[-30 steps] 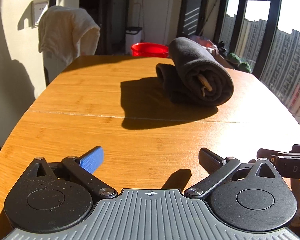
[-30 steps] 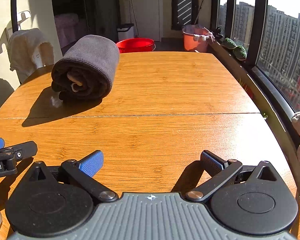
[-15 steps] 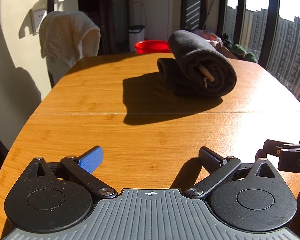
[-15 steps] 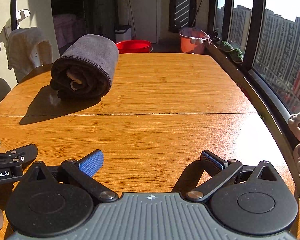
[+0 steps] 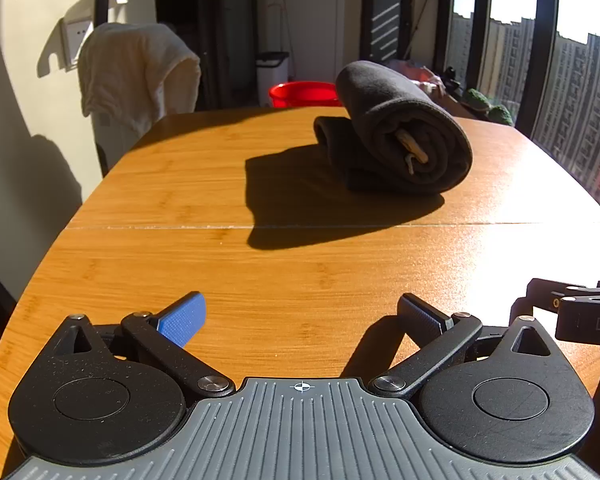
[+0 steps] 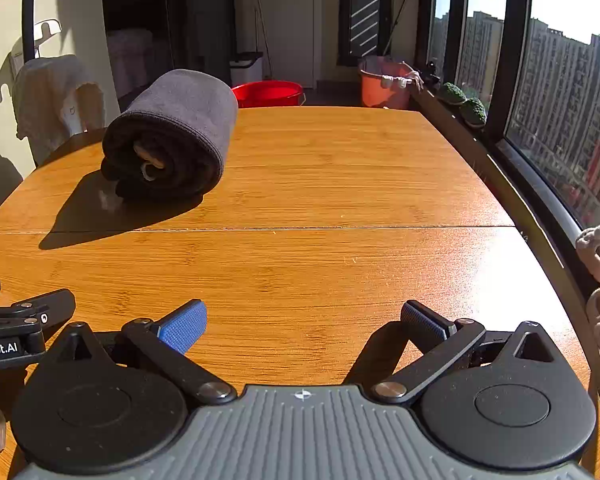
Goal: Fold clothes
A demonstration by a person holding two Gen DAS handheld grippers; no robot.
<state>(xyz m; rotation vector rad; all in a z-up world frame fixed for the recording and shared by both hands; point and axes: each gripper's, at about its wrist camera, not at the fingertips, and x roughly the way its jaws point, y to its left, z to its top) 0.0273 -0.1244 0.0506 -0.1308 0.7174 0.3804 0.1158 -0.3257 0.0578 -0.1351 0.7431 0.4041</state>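
Observation:
A dark grey garment rolled into a thick bundle (image 5: pixel 400 136) lies on the far half of the wooden table (image 5: pixel 300 264); a pale drawstring shows at its open end. The right wrist view shows the same roll (image 6: pixel 172 140) at the far left. My left gripper (image 5: pixel 300 316) hovers open over the near table edge, well short of the roll, with nothing between its fingers. My right gripper (image 6: pixel 304 318) is open and empty too, beside the left one, whose body (image 6: pixel 16 332) shows at the left edge.
A white cloth (image 5: pixel 136 76) hangs over a chair beyond the table's far left corner. A red tub (image 6: pixel 270 94) and an orange bucket (image 6: pixel 384 84) stand on the floor behind the table. Windows run along the right side, with small plants (image 6: pixel 462 102) on the sill.
Both views have drifted back and risen slightly, so the roll looks a little farther and more centred. The roll itself has not moved, and both grippers stay open.

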